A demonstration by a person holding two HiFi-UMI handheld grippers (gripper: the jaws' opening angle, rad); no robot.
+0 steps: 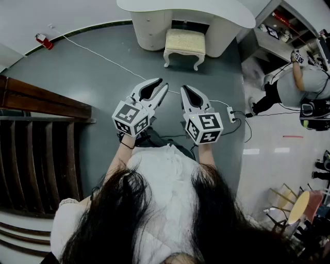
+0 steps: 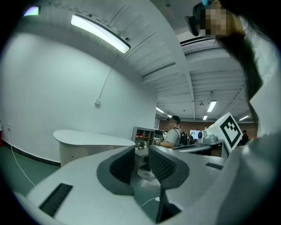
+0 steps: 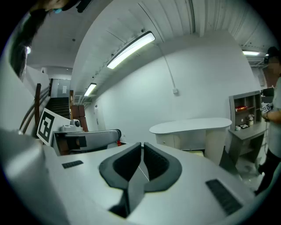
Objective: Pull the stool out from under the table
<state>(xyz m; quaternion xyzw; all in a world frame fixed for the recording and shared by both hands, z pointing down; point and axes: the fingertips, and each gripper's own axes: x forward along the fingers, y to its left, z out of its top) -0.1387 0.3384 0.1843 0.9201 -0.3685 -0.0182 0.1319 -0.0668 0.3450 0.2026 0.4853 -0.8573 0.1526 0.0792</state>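
A cream cushioned stool (image 1: 184,44) with curved white legs stands half under the white curved table (image 1: 154,7) at the top of the head view. Both grippers are held out side by side well short of it, over the grey floor. My left gripper (image 1: 164,84) (image 2: 141,154) has only a narrow gap between its pads, with nothing in it. My right gripper (image 1: 184,89) (image 3: 142,152) has its pads together and is empty. The table (image 3: 193,126) also shows ahead in the right gripper view, with a sliver of the stool (image 3: 196,153) below it.
A dark wooden staircase (image 1: 41,139) fills the left side. A white cable runs across the floor to a power strip (image 1: 230,114). A person (image 1: 294,85) stands by a shelf unit (image 1: 278,36) at the right. Chairs (image 1: 299,206) stand at the lower right.
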